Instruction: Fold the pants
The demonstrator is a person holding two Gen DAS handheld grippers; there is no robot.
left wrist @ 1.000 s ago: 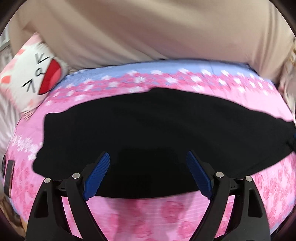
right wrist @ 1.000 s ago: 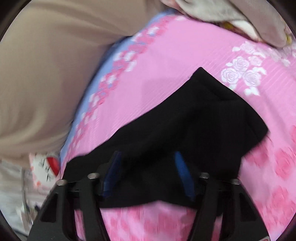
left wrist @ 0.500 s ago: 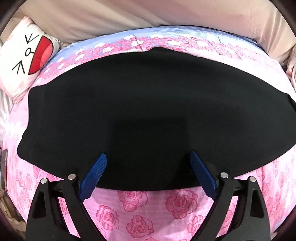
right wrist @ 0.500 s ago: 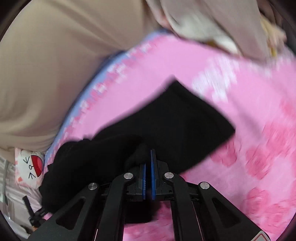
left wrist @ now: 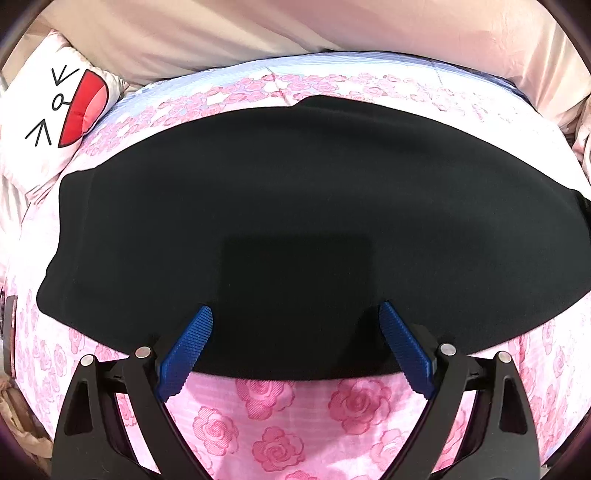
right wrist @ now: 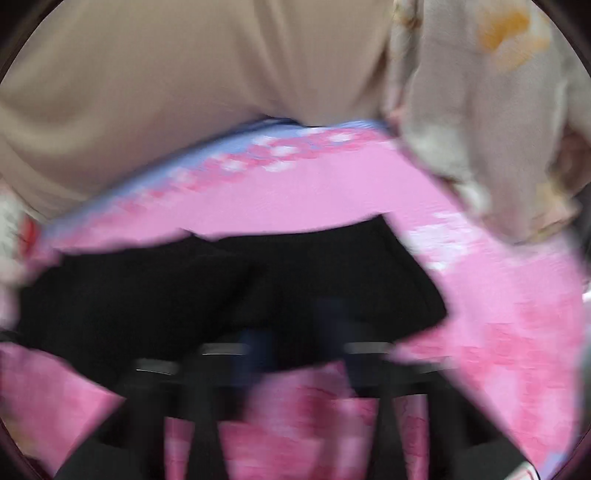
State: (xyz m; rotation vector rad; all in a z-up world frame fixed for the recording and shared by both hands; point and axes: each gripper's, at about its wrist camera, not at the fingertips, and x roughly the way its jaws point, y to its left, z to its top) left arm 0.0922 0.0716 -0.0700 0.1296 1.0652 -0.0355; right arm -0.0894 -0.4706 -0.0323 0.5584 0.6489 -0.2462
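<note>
At the far left of the left wrist view a white cushion with a red cartoon mouth (left wrist: 55, 110) leans at the bed's edge, and beside it the black fabric pants (left wrist: 295, 221) lie flat across the pink rose-print bedsheet (left wrist: 295, 417). The left gripper (left wrist: 295, 314), blue ribbed pads spread wide after just opening further, hovers over the pants' near edge, gripping nothing. In the blurred right wrist view the right gripper (right wrist: 295, 332) is pressed together at the pants' near edge; whether it pinches cloth I cannot tell.

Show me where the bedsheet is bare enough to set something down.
Free: the rose-print bedsheet strip nearer than the black pants, and the band between them and the beige cover. Crowded: the middle, and the cartoon pillow corner.
</note>
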